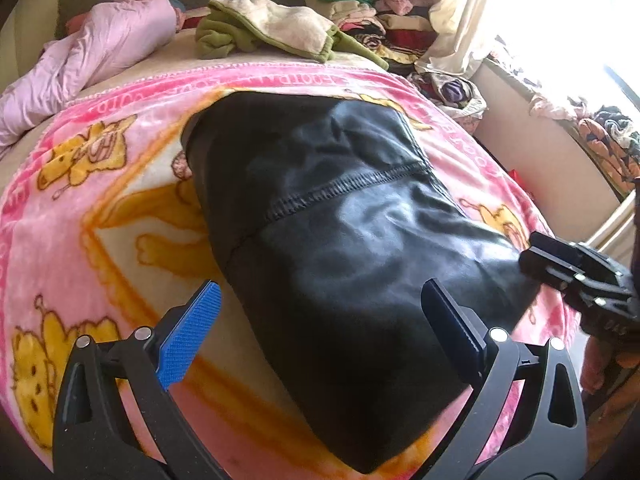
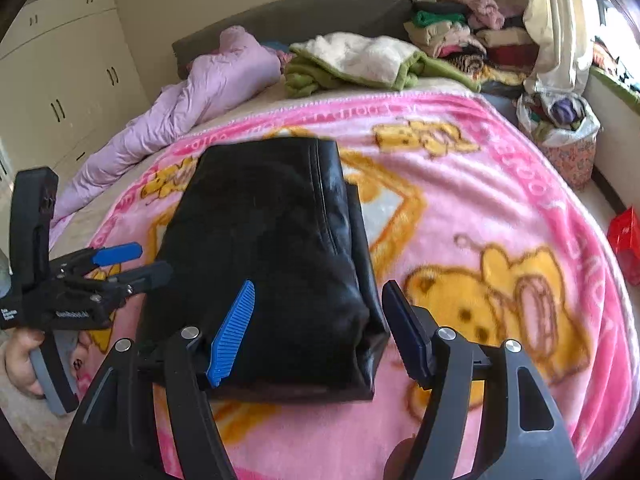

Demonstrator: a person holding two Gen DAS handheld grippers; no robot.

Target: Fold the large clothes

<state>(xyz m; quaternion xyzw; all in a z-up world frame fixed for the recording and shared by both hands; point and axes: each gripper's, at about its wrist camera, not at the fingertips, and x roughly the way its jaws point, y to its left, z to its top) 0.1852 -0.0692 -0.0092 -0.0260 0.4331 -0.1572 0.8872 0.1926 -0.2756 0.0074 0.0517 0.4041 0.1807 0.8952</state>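
A black leather-like garment [image 1: 340, 216] lies folded into a long block on the pink cartoon blanket [image 1: 100, 184]. It also shows in the right wrist view [image 2: 264, 264]. My left gripper [image 1: 320, 332] is open and empty, hovering over the garment's near end. It shows at the left of the right wrist view [image 2: 136, 262], beside the garment's left edge. My right gripper [image 2: 318, 332] is open and empty above the garment's near right corner. It shows at the right edge of the left wrist view [image 1: 532, 252].
A pink quilt [image 2: 188, 104] lies at the bed's far left. A green and white fleece [image 2: 360, 60] lies behind the blanket. Stacks of folded clothes [image 2: 472, 36] sit at the back right. A bag of clothes [image 2: 560, 128] and a red stool [image 2: 626, 240] stand right of the bed.
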